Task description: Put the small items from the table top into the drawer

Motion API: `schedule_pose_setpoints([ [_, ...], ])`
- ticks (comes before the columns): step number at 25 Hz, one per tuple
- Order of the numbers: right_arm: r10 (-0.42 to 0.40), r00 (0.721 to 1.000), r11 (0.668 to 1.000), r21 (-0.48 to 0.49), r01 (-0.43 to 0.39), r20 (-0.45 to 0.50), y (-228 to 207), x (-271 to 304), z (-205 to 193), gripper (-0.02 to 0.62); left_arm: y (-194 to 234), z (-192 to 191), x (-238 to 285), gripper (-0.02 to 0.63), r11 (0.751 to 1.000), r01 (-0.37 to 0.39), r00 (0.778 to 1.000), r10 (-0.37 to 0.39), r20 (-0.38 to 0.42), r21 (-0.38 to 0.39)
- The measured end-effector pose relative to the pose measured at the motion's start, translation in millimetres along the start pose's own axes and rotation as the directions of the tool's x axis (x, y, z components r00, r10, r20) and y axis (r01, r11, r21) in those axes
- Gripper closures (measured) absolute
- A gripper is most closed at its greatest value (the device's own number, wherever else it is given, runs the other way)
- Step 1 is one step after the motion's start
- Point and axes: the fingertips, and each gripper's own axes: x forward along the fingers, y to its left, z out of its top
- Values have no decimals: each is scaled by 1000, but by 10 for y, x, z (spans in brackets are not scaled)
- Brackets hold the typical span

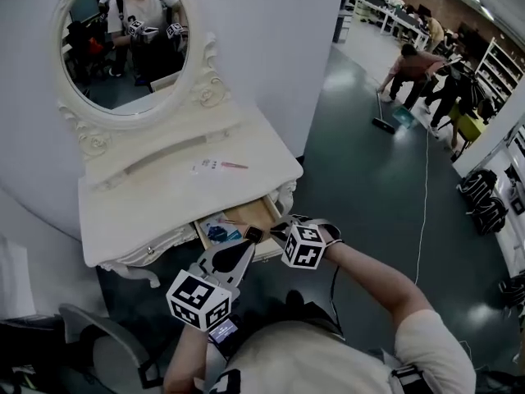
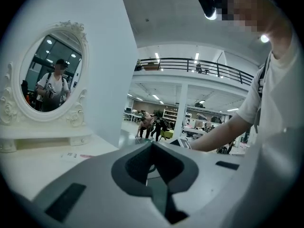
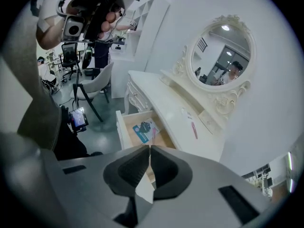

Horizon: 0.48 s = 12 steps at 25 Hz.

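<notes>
A white packet [image 1: 207, 166] and a thin pink stick [image 1: 234, 165] lie on the white dressing table [image 1: 148, 212]; both also show in the right gripper view, the packet [image 3: 186, 113] and the stick [image 3: 194, 128]. The drawer [image 1: 256, 213] at the table's front right stands pulled out, with a blue packet [image 3: 142, 131] and a pink item [image 3: 154, 133] inside. My left gripper [image 1: 248, 238] hovers at the drawer's front edge, shut and empty, its jaws closed together [image 2: 152, 144]. Just to its right, my right gripper [image 1: 277, 228] is also shut with nothing in it [image 3: 149, 147], above the drawer.
An oval mirror [image 1: 123, 39] in an ornate frame rises at the table's back. A grey chair [image 1: 98, 335] stands at the lower left. To the right is dark open floor with a cable [image 1: 425, 212]; people [image 1: 418, 72] bend over far off.
</notes>
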Motion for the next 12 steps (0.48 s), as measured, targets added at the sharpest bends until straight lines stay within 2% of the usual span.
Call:
schedule_pose_setpoints([
  [5, -11, 999, 1000, 22, 11, 38, -209, -74, -191, 565, -7, 21, 327, 550, 1000, -15, 1000, 15, -25, 2],
  [12, 39, 994, 999, 15, -41, 104, -326, -345, -489, 565, -279, 55, 768, 549, 997, -72, 996, 71, -55, -17],
])
